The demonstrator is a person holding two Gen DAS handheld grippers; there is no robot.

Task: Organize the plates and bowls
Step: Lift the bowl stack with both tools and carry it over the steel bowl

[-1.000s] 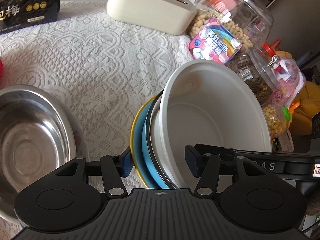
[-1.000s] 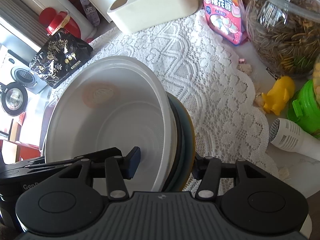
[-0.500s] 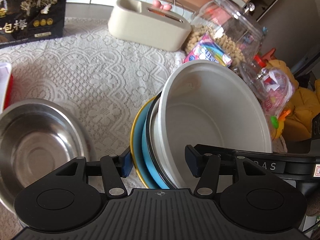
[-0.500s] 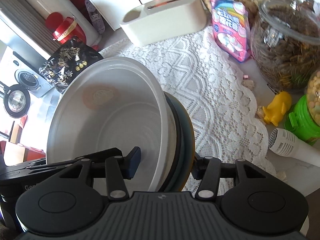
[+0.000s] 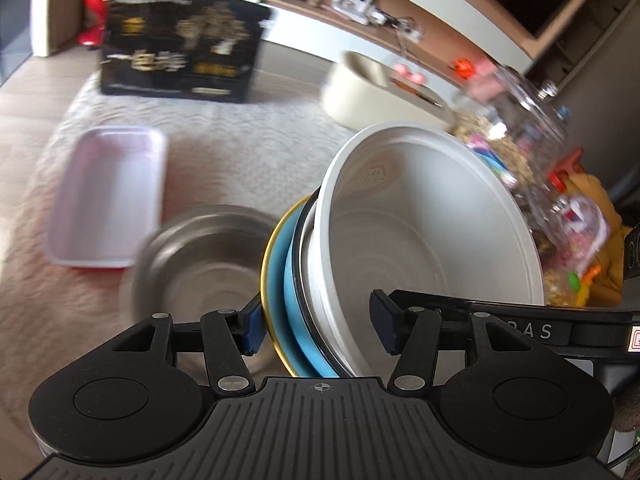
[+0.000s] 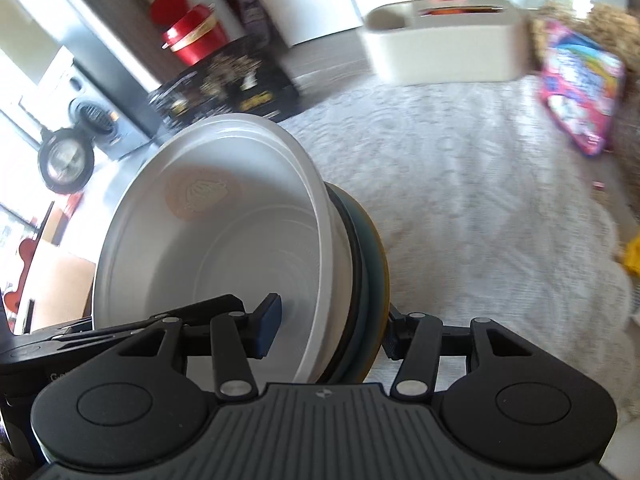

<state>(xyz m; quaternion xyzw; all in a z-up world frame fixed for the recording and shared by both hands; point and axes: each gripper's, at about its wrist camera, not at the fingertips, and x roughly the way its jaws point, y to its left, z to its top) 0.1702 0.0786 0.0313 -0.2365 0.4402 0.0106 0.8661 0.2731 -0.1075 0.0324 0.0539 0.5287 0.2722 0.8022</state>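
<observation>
Stack of dishes [image 5: 320, 280] sits tilted up on edge between both grippers: a white bowl [image 5: 432, 232] nested on a black-rimmed dish, a blue plate [image 5: 280, 280] and a yellow-rimmed plate [image 5: 267, 264] at the back. Left gripper [image 5: 316, 322] pinches the stack from one side, one blue pad pressed on the yellow plate's back, the other pad inside the white bowl. Right gripper [image 6: 330, 330] does the same from the opposite side, with one pad inside the white bowl [image 6: 216, 248] and the other pad behind the yellow rim [image 6: 382, 264]. So both are clamped on the stack, held up off the lace tablecloth [image 6: 460, 184].

Around it, kinda blurry: a steel bowl [image 5: 196, 256] sits on the cloth just left of the stack in the left view, with a white rectangular tray [image 5: 106, 196] with a red base beside it. Further back there's a black box with gold print [image 5: 180, 46], a red canister [image 6: 194, 36], and a cream oblong container [image 6: 444, 46]. On the far side, a pink snack bag [image 6: 580, 88] leans by glass jars [image 5: 516, 120] full of nuts and candy. Something yellow [image 6: 632, 252] pokes in at the right view's edge, can't tell what.
</observation>
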